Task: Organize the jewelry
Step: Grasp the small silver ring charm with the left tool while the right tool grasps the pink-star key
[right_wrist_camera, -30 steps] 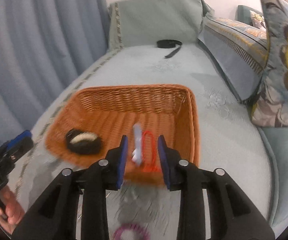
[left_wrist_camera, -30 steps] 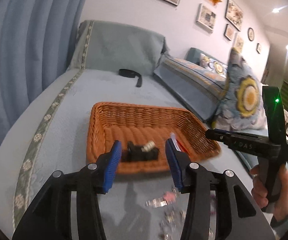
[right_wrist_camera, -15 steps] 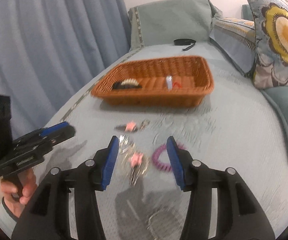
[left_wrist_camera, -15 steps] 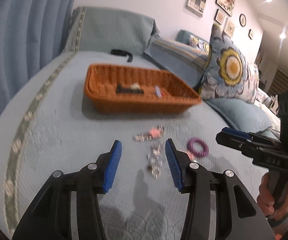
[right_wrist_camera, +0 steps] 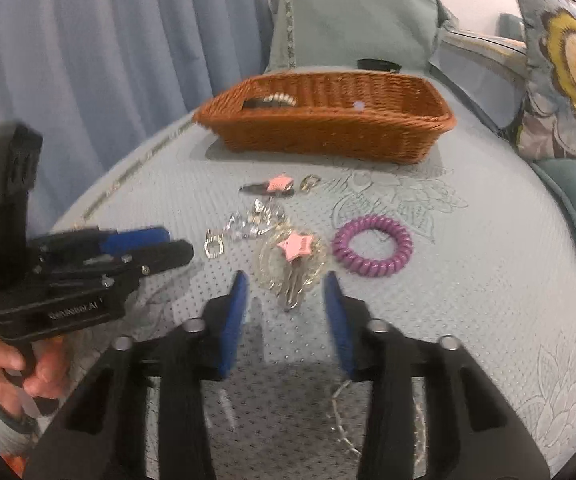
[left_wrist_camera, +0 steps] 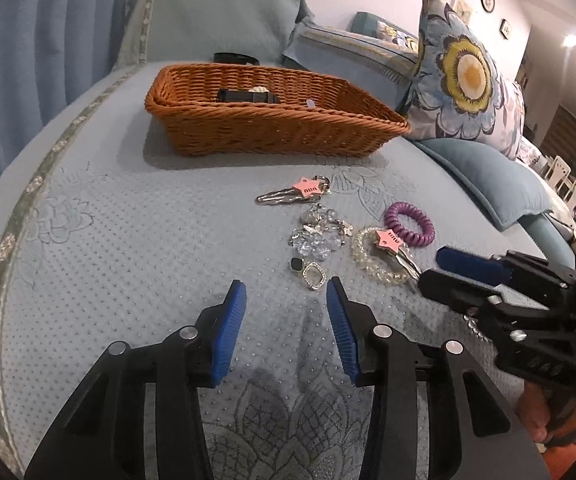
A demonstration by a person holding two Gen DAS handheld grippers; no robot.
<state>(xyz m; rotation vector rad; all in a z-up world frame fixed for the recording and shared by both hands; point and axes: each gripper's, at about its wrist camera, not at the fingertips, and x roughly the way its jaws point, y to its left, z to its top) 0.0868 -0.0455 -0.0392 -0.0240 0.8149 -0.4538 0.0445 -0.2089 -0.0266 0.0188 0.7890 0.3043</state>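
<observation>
Loose jewellery lies on the blue bedspread in front of a wicker basket [left_wrist_camera: 272, 128] [right_wrist_camera: 328, 136]. My left gripper [left_wrist_camera: 286, 300] hovers low just short of a square ring earring [left_wrist_camera: 314, 276] and a crystal cluster [left_wrist_camera: 316, 236]; its jaws are closing with nothing between them. My right gripper [right_wrist_camera: 286, 292] [left_wrist_camera: 468, 272] is closing too. The tail of a pink star hair clip [right_wrist_camera: 296, 246] [left_wrist_camera: 388, 240], lying on a clear bead bracelet [left_wrist_camera: 368, 264], reaches between its tips, untouched by the pads. A purple coil hair tie [right_wrist_camera: 372, 246] [left_wrist_camera: 408, 226] lies to the right.
Another pink star clip [left_wrist_camera: 308, 189] lies nearer the basket, which holds a black piece with pearls [left_wrist_camera: 248, 96]. A floral cushion [left_wrist_camera: 464, 76] stands at the right, a curtain [left_wrist_camera: 28, 40] at the left. A black strap [left_wrist_camera: 234, 57] lies behind the basket; a thin chain [right_wrist_camera: 342, 420] under my right gripper.
Both grippers have drawn back from the basket and sunk towards the loose jewellery. The right jaws widened, then narrowed again, and the left jaws narrowed slightly.
</observation>
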